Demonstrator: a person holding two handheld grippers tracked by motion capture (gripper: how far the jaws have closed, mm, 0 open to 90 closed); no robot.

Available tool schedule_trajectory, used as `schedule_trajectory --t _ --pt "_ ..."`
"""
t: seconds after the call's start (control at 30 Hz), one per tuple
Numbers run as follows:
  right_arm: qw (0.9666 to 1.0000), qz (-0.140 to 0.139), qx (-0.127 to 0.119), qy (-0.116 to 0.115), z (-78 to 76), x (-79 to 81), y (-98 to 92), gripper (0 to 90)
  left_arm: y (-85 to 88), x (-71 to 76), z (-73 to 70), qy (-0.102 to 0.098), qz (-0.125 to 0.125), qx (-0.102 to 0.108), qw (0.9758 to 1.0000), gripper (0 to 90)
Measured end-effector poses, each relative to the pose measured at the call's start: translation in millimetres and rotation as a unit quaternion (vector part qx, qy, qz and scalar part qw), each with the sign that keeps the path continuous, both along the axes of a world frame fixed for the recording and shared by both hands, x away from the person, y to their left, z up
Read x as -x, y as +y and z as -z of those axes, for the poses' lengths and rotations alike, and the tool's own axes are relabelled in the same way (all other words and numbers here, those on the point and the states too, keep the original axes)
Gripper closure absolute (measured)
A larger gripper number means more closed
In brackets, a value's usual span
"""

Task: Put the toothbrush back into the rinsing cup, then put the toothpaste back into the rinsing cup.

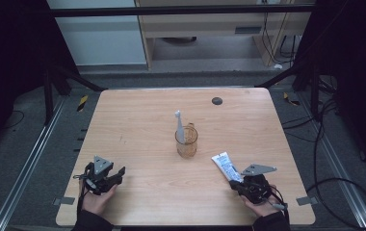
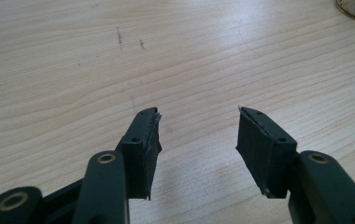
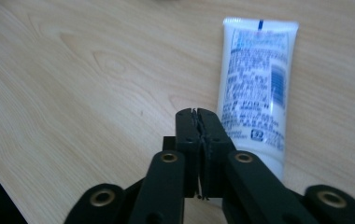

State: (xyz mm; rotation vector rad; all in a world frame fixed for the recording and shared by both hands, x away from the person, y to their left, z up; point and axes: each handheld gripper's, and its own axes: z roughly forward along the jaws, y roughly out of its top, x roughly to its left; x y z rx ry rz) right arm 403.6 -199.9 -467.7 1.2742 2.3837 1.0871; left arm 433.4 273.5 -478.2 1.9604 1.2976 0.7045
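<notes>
Fingers (image 2: pixel 143 140) of our left gripper (image 2: pixel 198 140) stand well apart over bare wood, nothing between them, while the right gripper (image 3: pixel 199 135) has its jaws pressed together with nothing between them. We see a white toothpaste tube (image 3: pixel 257 84) lying flat on the wooden table (image 1: pixel 137 125), just beside the closed right jaws and running away from them, its crimped end farthest off. From the high view, our left gripper (image 1: pixel 105 175) rests near the table's near left corner, the right one (image 1: pixel 248 185) near the near right edge with the tube (image 1: pixel 227 166) just ahead of it. At mid-table stands a clear glass cup (image 1: pixel 186 143) with a toothbrush (image 1: pixel 179 126) upright inside, well apart from both grippers.
</notes>
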Motion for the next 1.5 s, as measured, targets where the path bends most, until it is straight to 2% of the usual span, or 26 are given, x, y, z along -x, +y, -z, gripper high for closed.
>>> schedule_trajectory --t 0.07,0.17,0.33,0.57,0.6,0.67,0.77,0.83,1.0,1.2,1.33,1.5 --pt "0.9998 0.012 -0.012 -0.012 -6.4 -3.9 -2.2 81.3 0.1 -0.3 -0.1 0.0 0.0 0.001 1.0 47.3" --pt "0.9995 0.023 -0.009 -0.018 -9.8 -7.3 -2.4 76.2 0.0 -0.5 -0.3 -0.001 0.0 0.0 1.0 47.1" --pt "0.9982 0.045 0.006 -0.039 -19.5 -16.0 -2.7 64.6 -0.8 -1.9 0.8 -0.001 0.002 -0.001 1.0 46.9" --pt "0.9966 0.065 0.032 -0.039 -24.7 -33.5 2.7 50.9 -1.1 -2.4 1.1 -0.002 0.004 -0.002 1.0 47.1" --pt "0.9964 0.067 0.038 -0.035 -25.3 -38.3 4.2 47.2 -1.1 -2.6 1.4 -0.001 0.003 -0.001 1.0 47.2" --pt "0.9963 0.068 0.041 -0.034 -25.6 -40.5 5.0 45.4 -0.7 -2.9 1.7 0.0 0.005 0.001 1.0 47.2" --pt "0.9956 0.068 0.059 -0.027 -25.6 -47.4 7.0 40.9 -0.9 -3.3 1.6 -0.001 0.006 -0.002 1.0 47.1" --pt "0.9944 0.067 0.081 -0.014 -23.4 -54.6 9.8 35.6 -0.7 -3.4 1.9 -0.001 0.005 -0.004 1.0 47.1" --pt "0.9929 0.065 0.099 -0.008 -20.5 -59.1 13.1 33.1 0.6 -3.9 1.8 -0.001 -0.001 -0.002 1.0 47.1" --pt "0.9918 0.066 0.109 0.004 -21.3 -66.1 16.1 29.2 2.2 -5.0 1.1 -0.001 -0.006 0.001 1.0 48.1" --pt "0.9906 0.061 0.122 0.013 -18.7 -69.6 19.0 28.0 0.7 -5.0 1.7 0.003 -0.001 0.001 1.0 47.7" --pt "0.9905 0.054 0.125 0.022 -16.7 -72.1 21.4 27.5 -0.2 -5.3 1.7 0.003 0.001 0.003 1.0 47.5"
